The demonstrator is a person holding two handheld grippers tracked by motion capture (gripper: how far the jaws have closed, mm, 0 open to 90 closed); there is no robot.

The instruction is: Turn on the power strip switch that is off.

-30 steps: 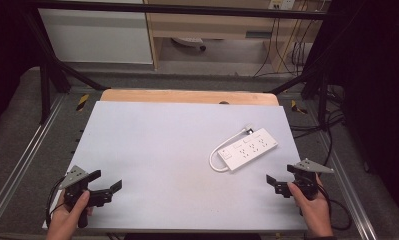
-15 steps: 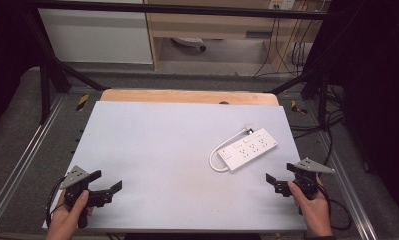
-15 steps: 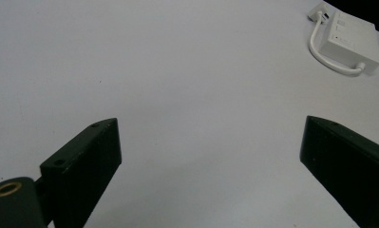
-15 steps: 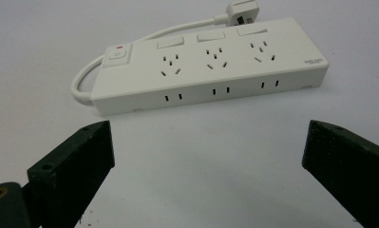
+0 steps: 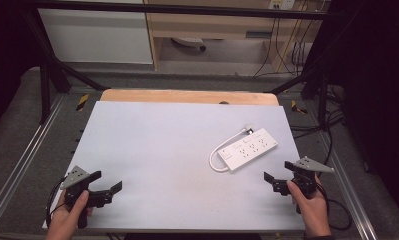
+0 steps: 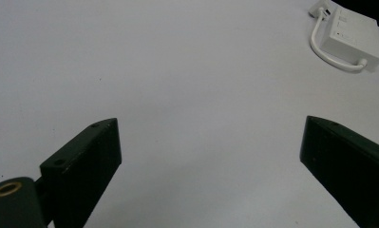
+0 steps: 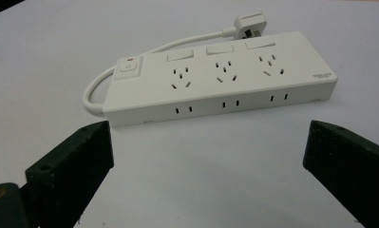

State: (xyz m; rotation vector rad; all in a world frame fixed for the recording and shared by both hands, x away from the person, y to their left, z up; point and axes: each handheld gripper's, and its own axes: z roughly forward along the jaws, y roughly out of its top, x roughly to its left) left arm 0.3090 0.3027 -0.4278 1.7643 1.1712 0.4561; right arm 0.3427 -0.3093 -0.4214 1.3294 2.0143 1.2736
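A white power strip [image 5: 248, 148] with a short looped cord and plug lies flat on the right half of the pale table [image 5: 162, 150]. In the right gripper view the power strip [image 7: 220, 78] sits just beyond the open jaws, with its sockets and red-marked switch facing up. My right gripper [image 5: 279, 176] rests near the front right edge, open and empty, a little short of the strip. At the front left corner my left gripper [image 5: 106, 182] is open and empty too. The left gripper view catches the power strip [image 6: 351, 40] far off at the top right.
A wooden board [image 5: 187, 96] borders the table's far edge. Metal frame rails [image 5: 22, 165] run along both sides. Cables [image 5: 337, 145] hang off the right side. A cabinet [image 5: 97, 35] and shelf stand beyond the table.
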